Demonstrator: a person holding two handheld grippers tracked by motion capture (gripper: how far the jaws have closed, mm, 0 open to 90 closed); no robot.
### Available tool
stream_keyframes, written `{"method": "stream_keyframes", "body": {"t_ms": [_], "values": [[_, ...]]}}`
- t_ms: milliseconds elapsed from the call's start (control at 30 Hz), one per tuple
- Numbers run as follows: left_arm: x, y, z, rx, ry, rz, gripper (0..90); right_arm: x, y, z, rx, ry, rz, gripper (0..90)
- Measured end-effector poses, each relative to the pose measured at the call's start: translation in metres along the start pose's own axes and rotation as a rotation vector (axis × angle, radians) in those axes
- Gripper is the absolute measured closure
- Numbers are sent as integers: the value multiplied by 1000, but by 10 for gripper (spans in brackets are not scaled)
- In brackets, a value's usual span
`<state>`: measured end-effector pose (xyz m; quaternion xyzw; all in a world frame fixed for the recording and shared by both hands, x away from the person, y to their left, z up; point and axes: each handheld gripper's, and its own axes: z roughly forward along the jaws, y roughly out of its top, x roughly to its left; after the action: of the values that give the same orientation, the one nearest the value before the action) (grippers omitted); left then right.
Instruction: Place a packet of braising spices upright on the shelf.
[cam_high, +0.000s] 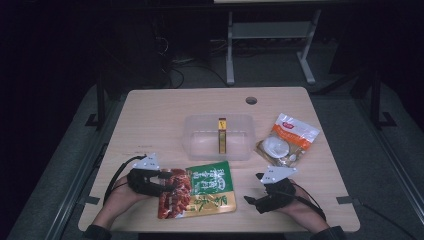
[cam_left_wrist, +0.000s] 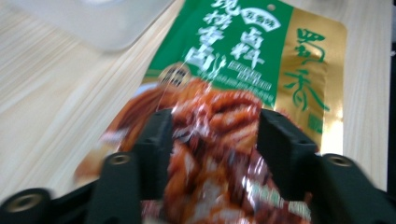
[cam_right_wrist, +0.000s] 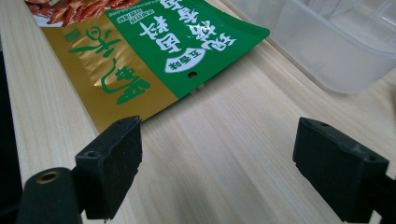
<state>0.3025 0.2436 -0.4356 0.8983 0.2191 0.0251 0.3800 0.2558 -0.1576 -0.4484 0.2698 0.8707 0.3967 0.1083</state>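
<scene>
- We see our left gripper (cam_high: 167, 186) at the near left of the table (cam_high: 150, 115), lying low and pointing toward the middle.
- In the left gripper view its two black jaws stand on either side of a red snack packet (cam_left_wrist: 219, 154); the picture is blurred there, and we cannot tell whether the pads press on the packet or merely flank it.
- The red snack packet lies partly on top of a green and gold pouch (cam_high: 212, 192), covering that pouch's left edge in the high view.
- The green and gold pouch rests flat on the table near the front edge, between our two grippers, with white characters on its green part.
- Our right gripper (cam_high: 256, 192) rests at the near right of the table, pointing left toward the pouch.
- In the right gripper view its jaws stand wide apart with bare wood between them; nothing is gripped, and the pouch's gold corner lies just beyond the left jaw.
- Just behind the pouch sits a clear plastic tub (cam_high: 195, 145), in the middle of the table.
- Inside the tub a slim yellow and red box (cam_high: 222, 135) shows lengthwise.
- To the right of the tub, close beside it, lies a white and orange bag (cam_high: 290, 140) with pale contents.
</scene>
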Motion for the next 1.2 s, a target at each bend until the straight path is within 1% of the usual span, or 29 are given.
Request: {"method": "stream_keyframes", "body": {"t_ms": [100,133,167,233,267,300,367,400,467,533,567,667,767,867,900,967,1067,1133,1167,1200], "values": [[2,10,11,14,-22,34,328,0,0,0,1,0,2,155],[3,16,20,27,-32,55,297,0,0,0,1,0,2,155],[3,16,20,27,-32,55,244,0,0,0,1,0,2,155],[6,23,29,39,-35,88,230,0,-1,0,2,2,2,155],[8,25,33,46,-37,99,221,0,-1,0,3,2,0,155],[9,27,37,55,-31,112,204,0,-1,0,3,2,0,154],[13,29,44,84,-38,122,190,0,-1,0,3,2,3,155],[15,30,47,100,-44,122,190,0,-1,0,3,3,2,155],[19,30,52,97,-49,126,187,-1,-1,0,4,3,1,155],[22,28,57,120,-51,122,183,-1,-2,0,4,3,1,155],[23,27,57,112,-57,111,178,-1,-2,-1,2,2,1,155],[27,27,57,99,-43,107,176,-1,-2,-1,1,3,3,155],[29,25,59,93,-59,90,173,-1,-1,-1,0,3,4,155],[29,25,58,93,-67,96,175,-1,-1,-1,-1,3,1,155],[28,25,58,95,-70,106,176,-1,-1,-1,-1,3,1,155],[27,24,58,100,-66,120,176,-1,-1,-1,-1,3,0,155],[26,24,58,99,-67,131,184,0,-1,-1,-6,3,-6,155],[23,24,57,103,-70,149,210,0,-1,-2,-6,5,-6,155],[23,24,57,103,-70,149,269,0,-1,-2,-6,5,-6,155],[22,24,56,103,-75,156,269,0,-1,-2,-7,5,-6,154]]}}
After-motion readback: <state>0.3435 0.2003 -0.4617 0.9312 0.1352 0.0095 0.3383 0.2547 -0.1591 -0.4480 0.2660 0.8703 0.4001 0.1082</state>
